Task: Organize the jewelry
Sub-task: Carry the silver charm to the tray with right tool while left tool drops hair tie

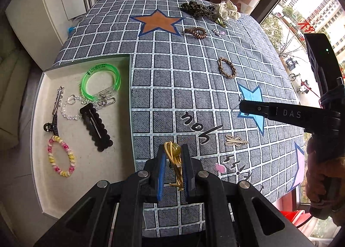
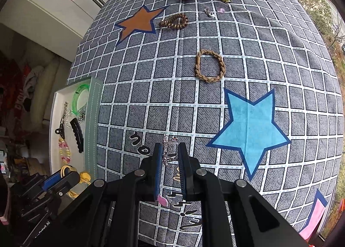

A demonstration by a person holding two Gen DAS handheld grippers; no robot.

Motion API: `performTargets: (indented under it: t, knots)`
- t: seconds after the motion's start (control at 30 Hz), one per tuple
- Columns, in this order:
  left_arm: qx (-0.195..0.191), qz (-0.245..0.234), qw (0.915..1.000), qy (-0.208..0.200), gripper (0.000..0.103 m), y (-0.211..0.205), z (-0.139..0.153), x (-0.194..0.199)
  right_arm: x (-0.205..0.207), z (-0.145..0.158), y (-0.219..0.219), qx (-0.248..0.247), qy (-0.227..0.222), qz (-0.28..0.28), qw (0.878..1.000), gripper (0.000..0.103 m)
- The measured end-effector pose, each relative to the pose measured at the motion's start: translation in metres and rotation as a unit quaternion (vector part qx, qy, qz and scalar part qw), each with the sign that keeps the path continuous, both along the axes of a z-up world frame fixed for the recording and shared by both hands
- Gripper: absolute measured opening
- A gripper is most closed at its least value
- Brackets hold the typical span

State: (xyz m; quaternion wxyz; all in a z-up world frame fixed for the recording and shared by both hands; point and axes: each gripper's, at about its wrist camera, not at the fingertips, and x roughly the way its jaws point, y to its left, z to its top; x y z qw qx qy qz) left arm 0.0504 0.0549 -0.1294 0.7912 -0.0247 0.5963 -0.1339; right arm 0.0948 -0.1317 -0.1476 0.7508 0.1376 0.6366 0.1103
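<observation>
My left gripper (image 1: 174,166) has its jaws clamped on a gold cord with a bead (image 1: 175,156), held just right of the tray (image 1: 86,184). My right gripper (image 2: 170,156) pinches a thin silver chain (image 2: 168,150) above the surface. I worry the dangling chain could slip free or snag on the checked cloth (image 2: 215,107) before reaching the tray.
</observation>
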Motion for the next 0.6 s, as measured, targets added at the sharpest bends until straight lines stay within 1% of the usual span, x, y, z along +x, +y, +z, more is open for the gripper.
performTargets:
  t: [0.33,0.6]
  knots:
    - [0.013,0.06,0.9981,-0.002,0.02,0.058,0.0,-0.016,0.013,0.02,0.074,0.02,-0.021,0.075,0.997,0.016]
    - [0.027,0.121,0.9922,0.006,0.02,0.109,-0.008,-0.029,0.018,0.031,0.138,0.038,-0.034,0.139,0.989,0.016]
